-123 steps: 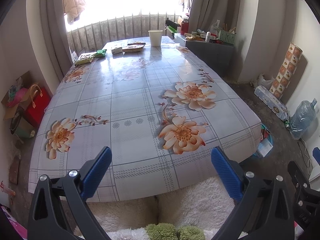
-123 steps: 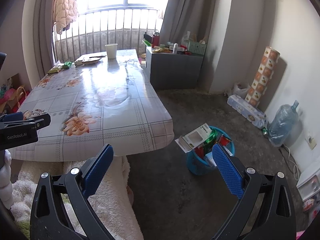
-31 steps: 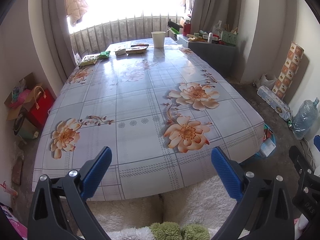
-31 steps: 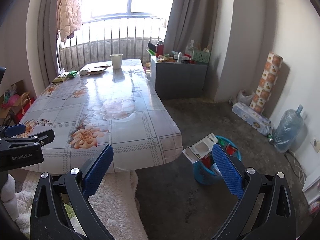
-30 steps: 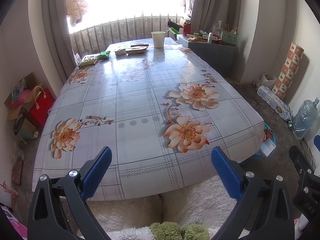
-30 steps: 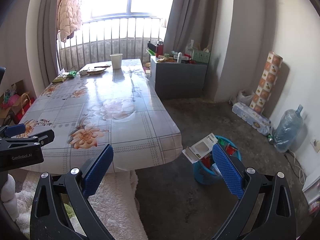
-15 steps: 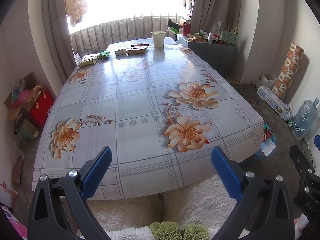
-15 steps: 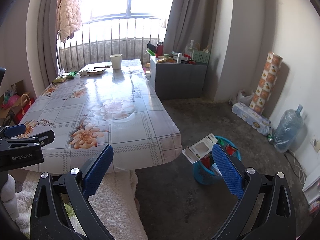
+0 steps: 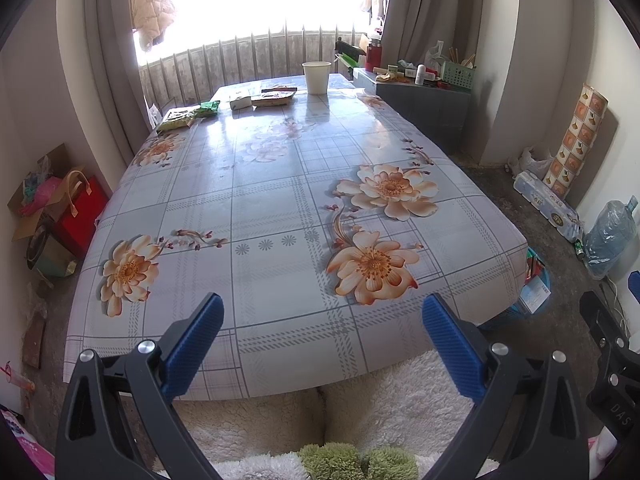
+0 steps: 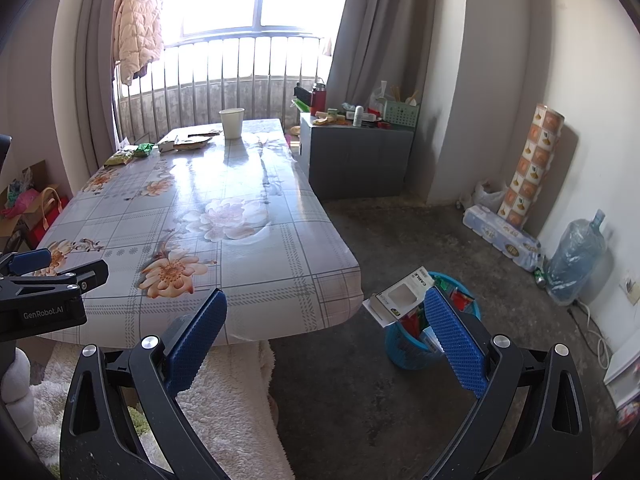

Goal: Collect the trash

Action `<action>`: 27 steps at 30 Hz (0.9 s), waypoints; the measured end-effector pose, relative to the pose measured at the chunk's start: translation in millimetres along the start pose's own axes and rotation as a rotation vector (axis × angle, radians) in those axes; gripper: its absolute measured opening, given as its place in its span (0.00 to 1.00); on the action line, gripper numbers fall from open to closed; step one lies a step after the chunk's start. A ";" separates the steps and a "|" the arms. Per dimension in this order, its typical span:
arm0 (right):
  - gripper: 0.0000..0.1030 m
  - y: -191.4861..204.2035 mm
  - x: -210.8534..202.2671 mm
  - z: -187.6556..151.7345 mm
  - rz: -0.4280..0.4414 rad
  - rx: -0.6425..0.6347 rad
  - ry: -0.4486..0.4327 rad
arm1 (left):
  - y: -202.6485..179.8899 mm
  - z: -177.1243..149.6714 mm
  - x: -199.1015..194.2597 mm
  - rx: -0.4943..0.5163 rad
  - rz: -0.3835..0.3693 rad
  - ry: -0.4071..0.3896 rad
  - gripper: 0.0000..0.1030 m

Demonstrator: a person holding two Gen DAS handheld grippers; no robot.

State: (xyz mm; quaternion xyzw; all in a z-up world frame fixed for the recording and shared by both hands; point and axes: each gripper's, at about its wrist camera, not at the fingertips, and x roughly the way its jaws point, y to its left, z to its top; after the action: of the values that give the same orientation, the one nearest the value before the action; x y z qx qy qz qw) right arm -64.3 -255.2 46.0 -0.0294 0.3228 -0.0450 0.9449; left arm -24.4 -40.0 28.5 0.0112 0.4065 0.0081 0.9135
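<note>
Blue-padded, the left gripper (image 9: 320, 340) and right gripper (image 10: 326, 336) both gape wide and empty at the table's (image 9: 280, 200) near edge. Wrappers (image 9: 188, 114), a box (image 9: 240, 101) and a cup (image 9: 317, 77) sit at its far end; the full bin (image 10: 420, 344) stands on the floor beside the table.

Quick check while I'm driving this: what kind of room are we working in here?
Most likely a lived-in room of a home, a dining or living area. A long table under a floral cloth stands before a barred window, a padded jacket hangs by the curtain, and a blue trash bin sits on the bare floor.
</note>
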 end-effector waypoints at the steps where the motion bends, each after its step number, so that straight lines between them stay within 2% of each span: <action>1: 0.92 -0.2 -0.1 0.1 0.000 0.000 0.000 | -0.1 -0.1 -0.1 0.000 0.000 0.001 0.95; 27: 0.92 0.2 -0.7 0.1 -0.003 0.000 0.000 | -0.7 -0.8 0.7 0.002 -0.002 0.006 0.95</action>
State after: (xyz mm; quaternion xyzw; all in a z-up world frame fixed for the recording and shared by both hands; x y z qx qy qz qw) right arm -64.8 -255.0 46.4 -0.0297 0.3228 -0.0466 0.9449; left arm -24.5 -40.7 27.4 0.0114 0.4093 0.0069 0.9123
